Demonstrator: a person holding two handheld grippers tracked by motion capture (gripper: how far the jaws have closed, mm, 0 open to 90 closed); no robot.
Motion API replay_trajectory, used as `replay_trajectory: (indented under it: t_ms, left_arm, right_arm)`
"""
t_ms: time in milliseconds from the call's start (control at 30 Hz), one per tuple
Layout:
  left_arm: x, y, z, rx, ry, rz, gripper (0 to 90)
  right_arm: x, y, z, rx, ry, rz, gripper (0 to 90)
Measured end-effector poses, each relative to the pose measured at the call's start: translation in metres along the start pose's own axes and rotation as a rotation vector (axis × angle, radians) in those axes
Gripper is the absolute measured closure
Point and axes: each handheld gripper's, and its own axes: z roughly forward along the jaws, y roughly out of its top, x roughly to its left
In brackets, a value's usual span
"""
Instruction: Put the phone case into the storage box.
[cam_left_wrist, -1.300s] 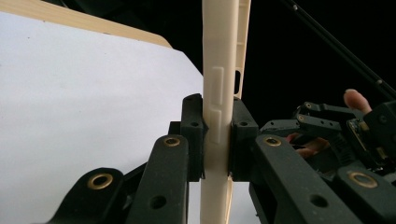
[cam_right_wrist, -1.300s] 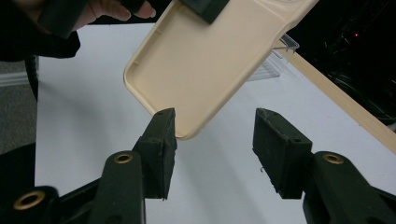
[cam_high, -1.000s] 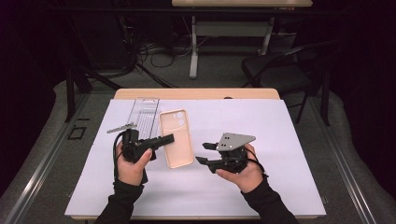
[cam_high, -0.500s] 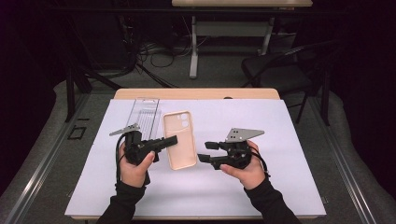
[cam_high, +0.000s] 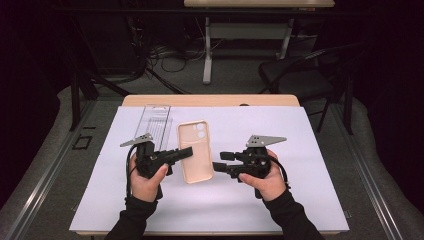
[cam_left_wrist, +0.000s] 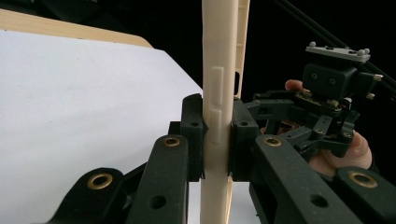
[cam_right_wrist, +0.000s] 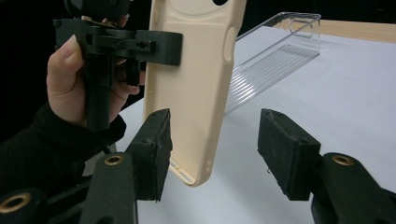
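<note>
A cream phone case (cam_high: 196, 150) is held just above the white sheet, and my left gripper (cam_high: 187, 151) is shut on its left side edge. In the left gripper view the pads press both faces of the case (cam_left_wrist: 217, 70), seen edge-on. My right gripper (cam_high: 217, 162) is level with the case's right lower edge, and its jaws have just been opening. In the right gripper view the case's lower corner (cam_right_wrist: 191, 70) hangs between the spread jaws of this gripper (cam_right_wrist: 212, 149), close to the left pad (cam_right_wrist: 156, 149), with a wide gap to the right pad. My left gripper (cam_right_wrist: 159, 46) clamps the case farther up.
A clear plastic packaging tray (cam_high: 155, 120) lies on the white sheet (cam_high: 300, 200) behind the left hand, also visible behind the case (cam_right_wrist: 275, 60). The wooden table edge (cam_high: 210, 100) runs along the far side. A chair (cam_high: 300, 75) and desk legs stand beyond.
The right gripper's jaws have widened a little around the case's lower corner. Both hands stay about where they were, and the left grip on the case is unchanged.
</note>
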Motion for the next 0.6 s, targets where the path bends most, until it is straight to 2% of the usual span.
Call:
replay_trajectory:
  t_ms: [167,333,600]
  left_arm:
    - [-0.0006,-0.0005,0.0006,0.001,-0.002,0.0,80.9]
    - [-0.0012,-0.001,0.001,0.0,-0.004,0.003,80.9]
    - [-0.0029,-0.0017,0.0014,-0.007,-0.009,0.013,80.9]
  right_arm:
    - [0.0001,-0.0008,0.002,-0.008,-0.026,0.025,43.2]
    - [0.0025,-0.0016,0.0036,0.004,-0.027,-0.009,41.7]
    - [0.0035,-0.0012,0.0028,0.031,-0.013,-0.019,43.6]
